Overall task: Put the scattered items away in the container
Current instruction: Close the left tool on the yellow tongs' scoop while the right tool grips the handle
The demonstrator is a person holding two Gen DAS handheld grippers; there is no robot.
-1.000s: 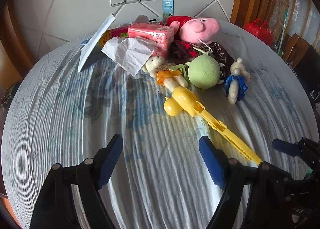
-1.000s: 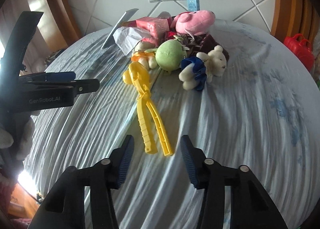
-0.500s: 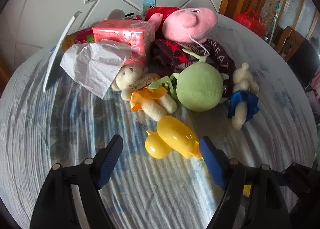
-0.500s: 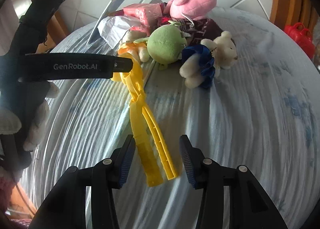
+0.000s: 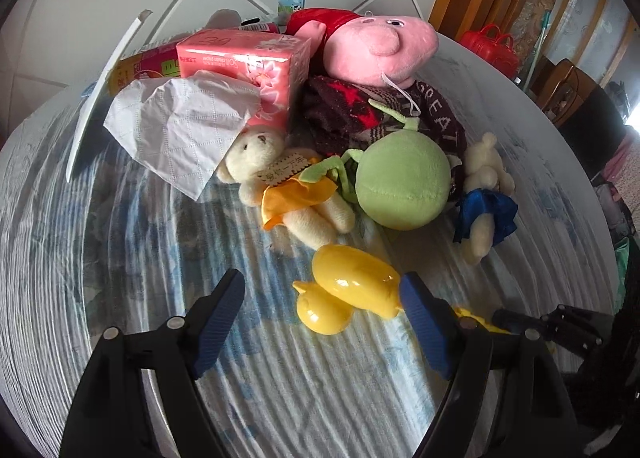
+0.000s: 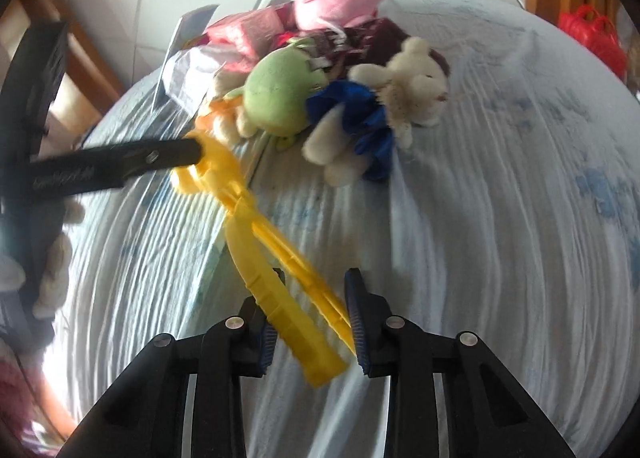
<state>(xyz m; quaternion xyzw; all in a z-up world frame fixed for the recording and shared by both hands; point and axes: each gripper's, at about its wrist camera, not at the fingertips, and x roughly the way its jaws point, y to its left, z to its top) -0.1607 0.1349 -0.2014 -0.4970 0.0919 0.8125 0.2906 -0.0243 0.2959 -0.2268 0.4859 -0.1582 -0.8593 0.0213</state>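
Fingers of the left gripper are standing wide apart over the striped bedsheet, and the duck-shaped head of the yellow snowball tongs is lying between them. Its right blue pad is sitting right against the head, while the left pad is staying well clear, so nothing is being squeezed there.

Fingers of the right gripper are closer together, straddling the two long handles of the same tongs. Both pads are lying just beside the handles; the picture is blurred, so I cannot tell whether they are actually pressing on the plastic.

Beyond the tongs, toys are sitting in a heap on the bed. A cream teddy bear in an orange skirt is leaning beside a green plush ball, and a second small bear in a blue skirt is lying just to the ball's right. Behind them a dark knitted cloth is bunched under a pink pig plush. A pink tissue box is standing left of the pig with a white tissue hanging out toward the first bear.
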